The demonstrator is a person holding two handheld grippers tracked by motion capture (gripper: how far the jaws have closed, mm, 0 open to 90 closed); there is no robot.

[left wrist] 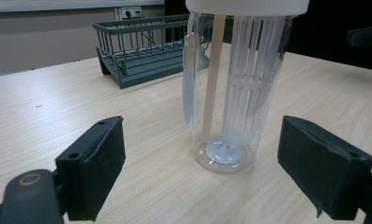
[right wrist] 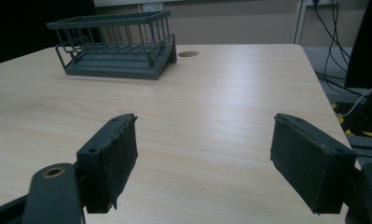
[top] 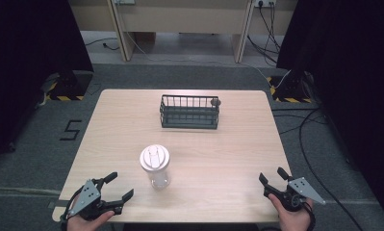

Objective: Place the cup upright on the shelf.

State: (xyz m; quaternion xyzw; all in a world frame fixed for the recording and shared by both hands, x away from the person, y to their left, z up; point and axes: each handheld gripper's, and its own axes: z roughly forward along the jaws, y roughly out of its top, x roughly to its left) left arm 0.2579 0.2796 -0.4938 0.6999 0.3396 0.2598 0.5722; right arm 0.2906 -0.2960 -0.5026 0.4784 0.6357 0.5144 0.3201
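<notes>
Left claw sits at the near-left corner of the tabletop, held in the person's left hand. Jaws spread wide, nothing between the pads. In the left gripper view the same claw points straight at the clear bottle — the bottle stands just ahead of the jaw tips, roughly centred in the gap, not touching either pad.

Bottle is upright on the tabletop, near-left of centre, just right of the left claw in the high view. White lid on top. Clear wall; inside there's a ribbed translucent insert and a pale stick-like part running down to the base.

Right claw is at the near-right edge, in the person's right hand. Also wide open, holding nothing — right gripper view shows its claw with bare wood between the pads. Well apart from the bottle.

Dark wire rack stands at the far middle of the tabletop, well apart from bottle and both claws. Small round hole or grommet in the tabletop just beside the rack's right end.

Floor: taped mark like a "5" left of the tabletop, loose cables on the right.
</notes>
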